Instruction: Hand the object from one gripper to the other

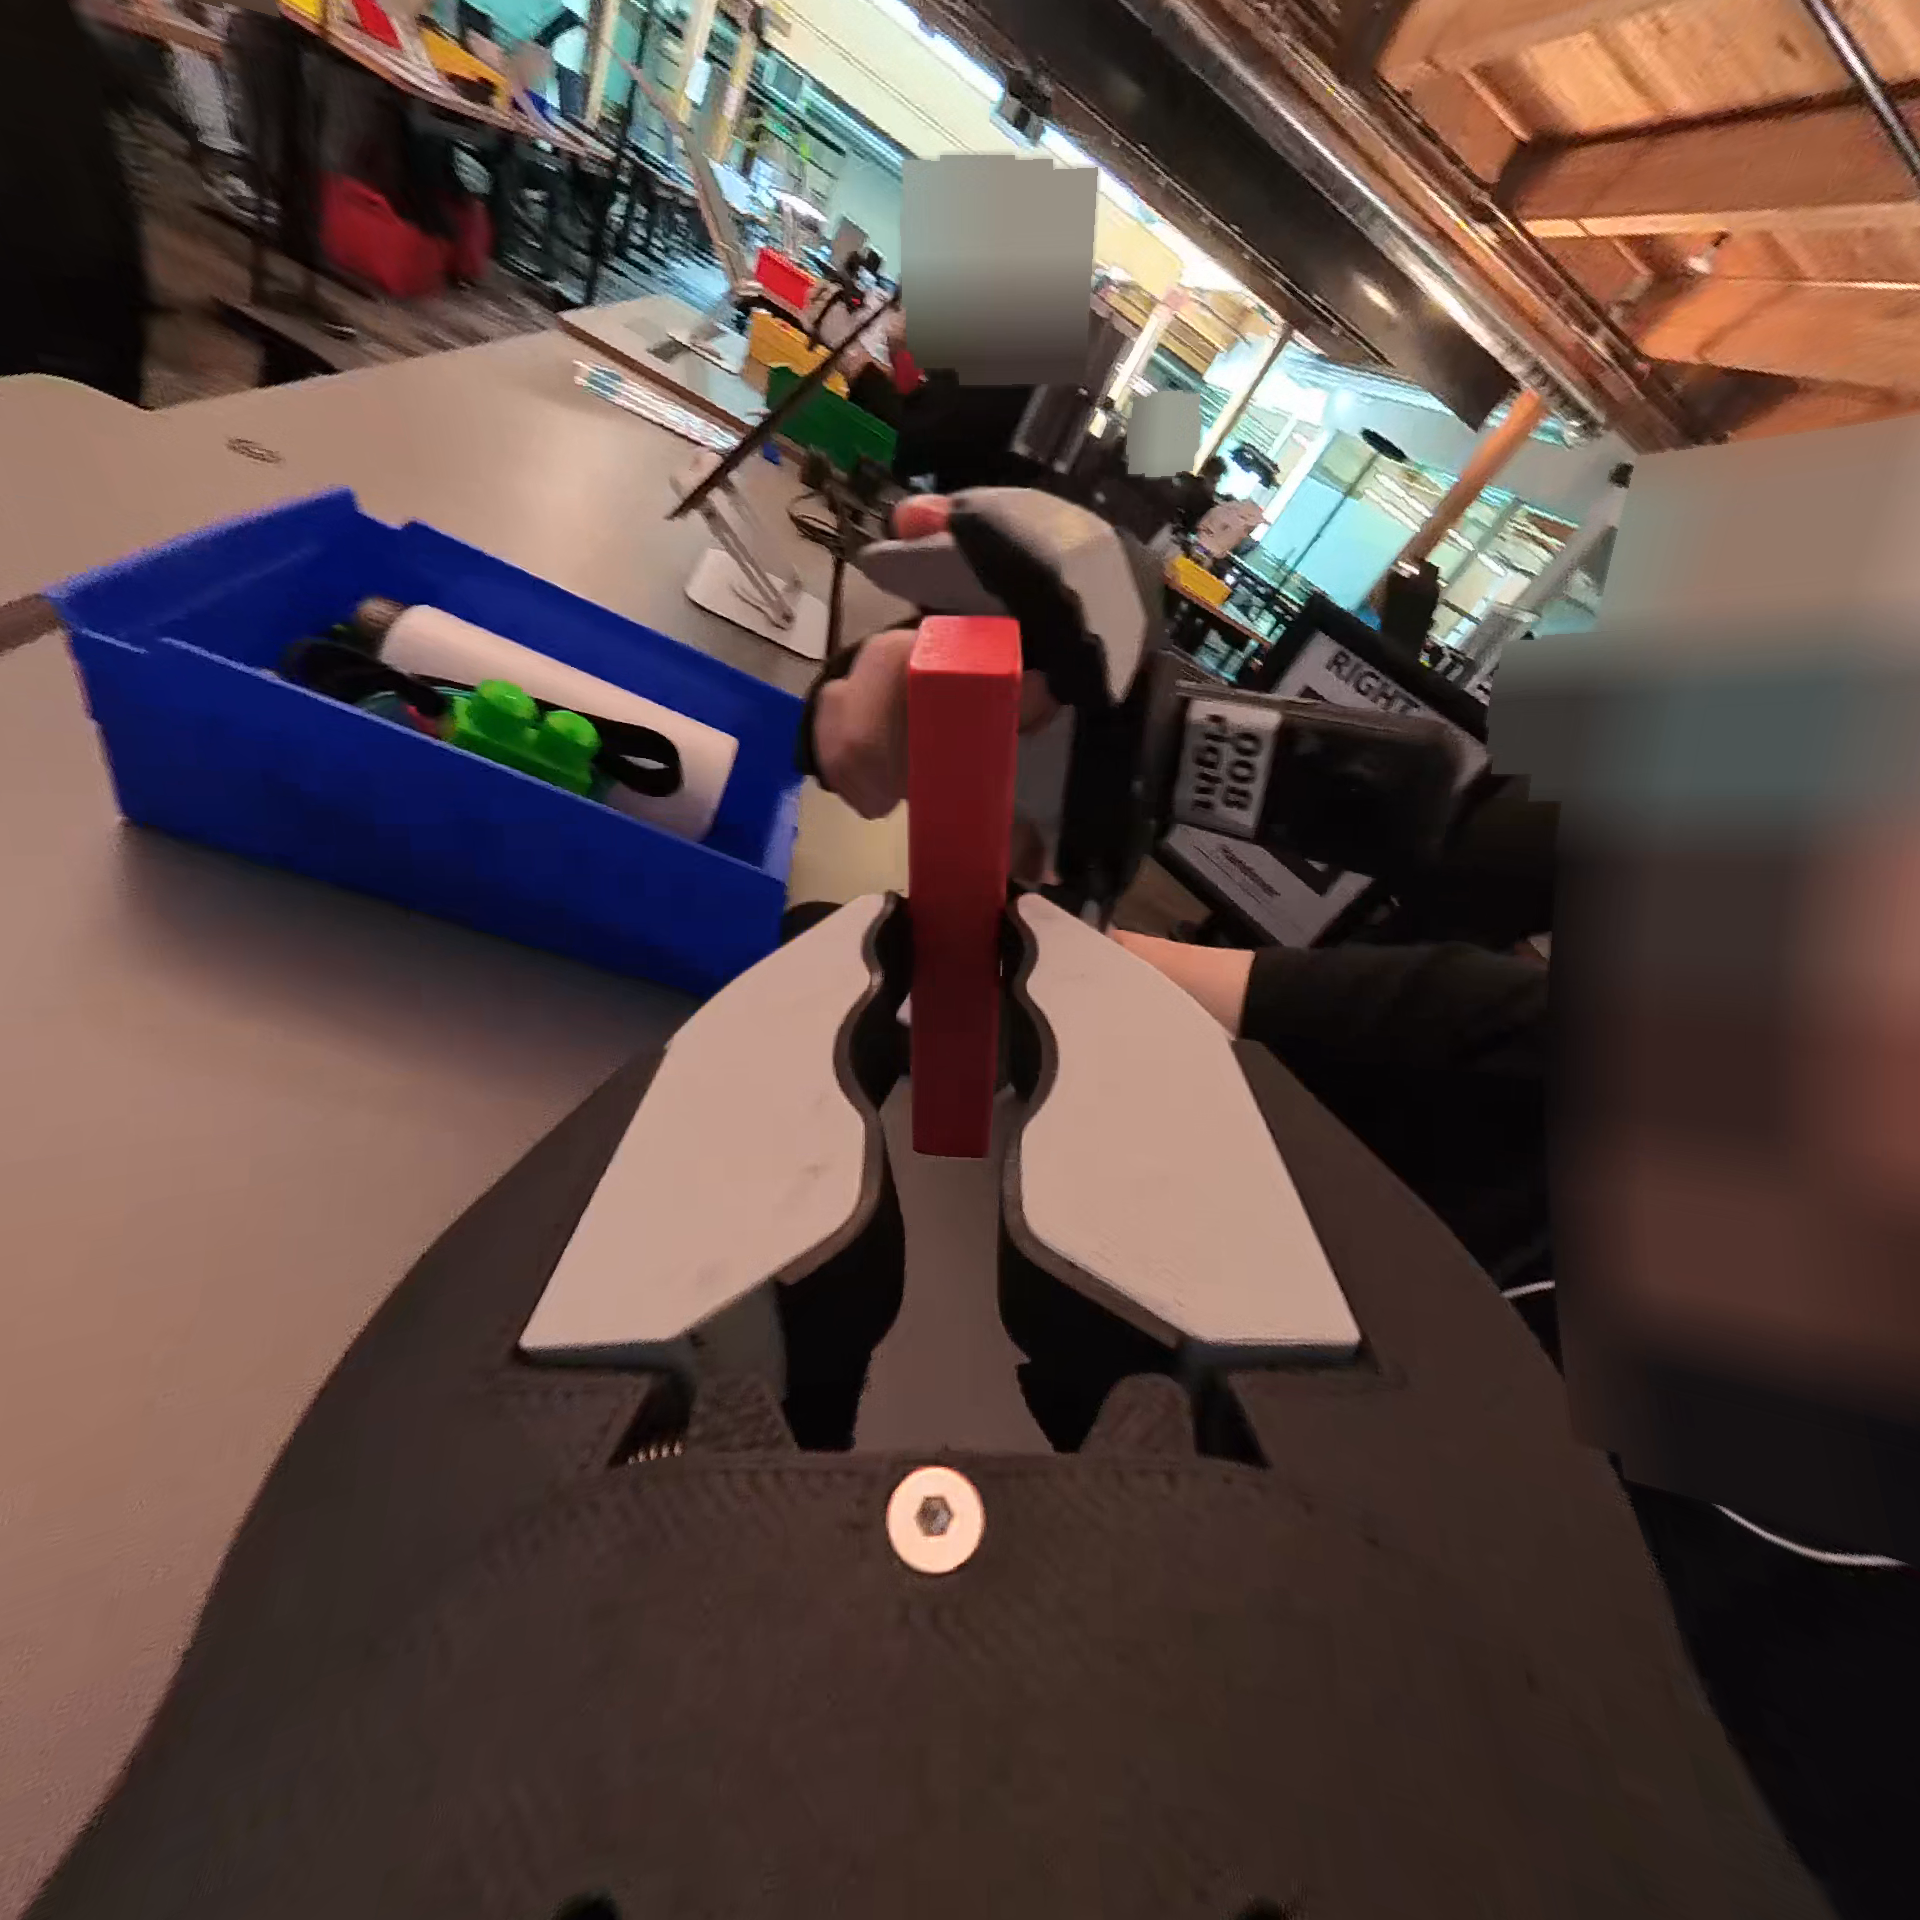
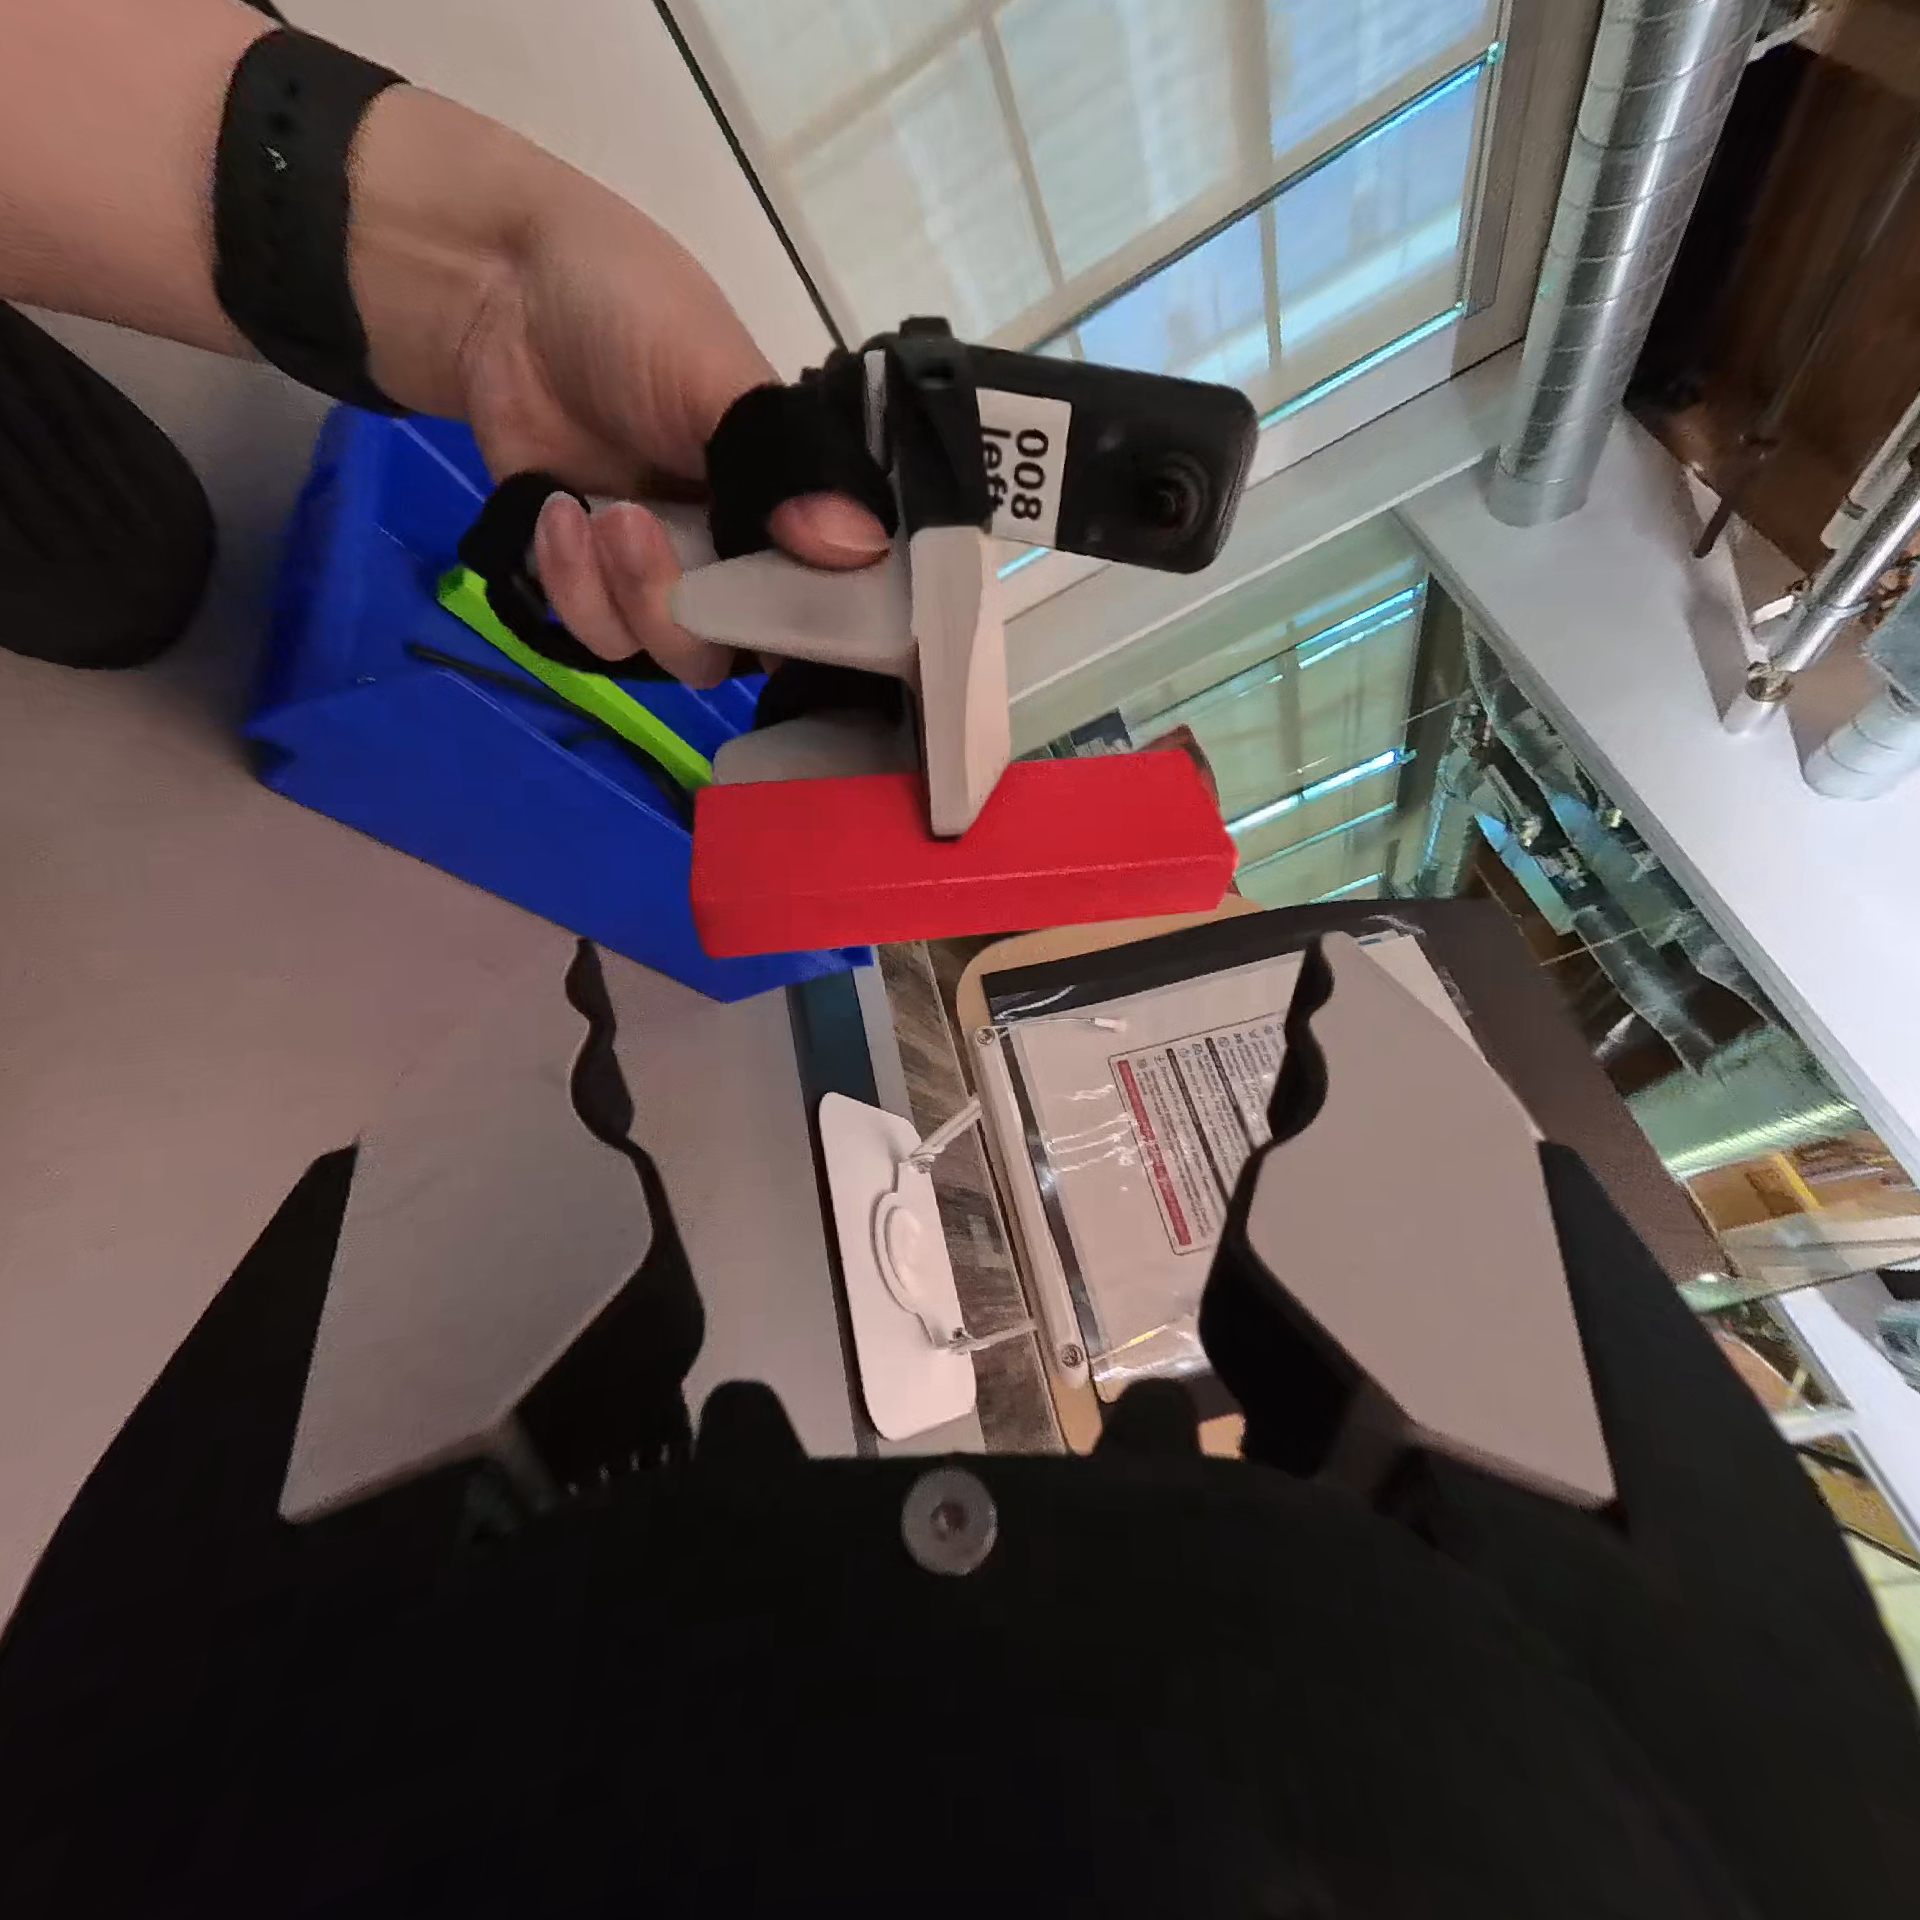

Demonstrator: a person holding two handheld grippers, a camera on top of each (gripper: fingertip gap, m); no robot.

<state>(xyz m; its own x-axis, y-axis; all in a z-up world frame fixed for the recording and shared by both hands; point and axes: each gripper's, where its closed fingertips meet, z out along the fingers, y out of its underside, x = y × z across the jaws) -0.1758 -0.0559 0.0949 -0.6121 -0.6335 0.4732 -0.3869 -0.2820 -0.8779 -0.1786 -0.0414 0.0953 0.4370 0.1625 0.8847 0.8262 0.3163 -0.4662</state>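
Red block [image 1: 961,894] sits clamped between the two grey fingers of the left gripper [image 1: 956,935], held up in the air above the grey table [image 1: 260,1091], off to one side of the blue bin [image 1: 436,831]. From where the left gripper looks, the block stands on end, with a good length sticking out past the fingertips. In the right wrist view the same block lies crosswise, pinched near its middle, with both ends free.

Facing the block from the other side is the right gripper [image 2: 951,997], its fingers spread wide with nothing between them. It is near the block but not touching it; the block hangs just beyond the fingertips. A hand [image 2: 582,343] with a dark wristband works the left gripper's handle.

By my reading the handover is at the approach step: one side grips, the other is open and lined up. Next the right gripper needs to move forward until a free end of the block lies between its fingers, clear of the left fingers, then close firmly. Only after that should the left let go, or the block will likely drop to the table.

The bin holds a white roll [image 1: 582,717] and a green toy brick [image 1: 525,727], which play no part.
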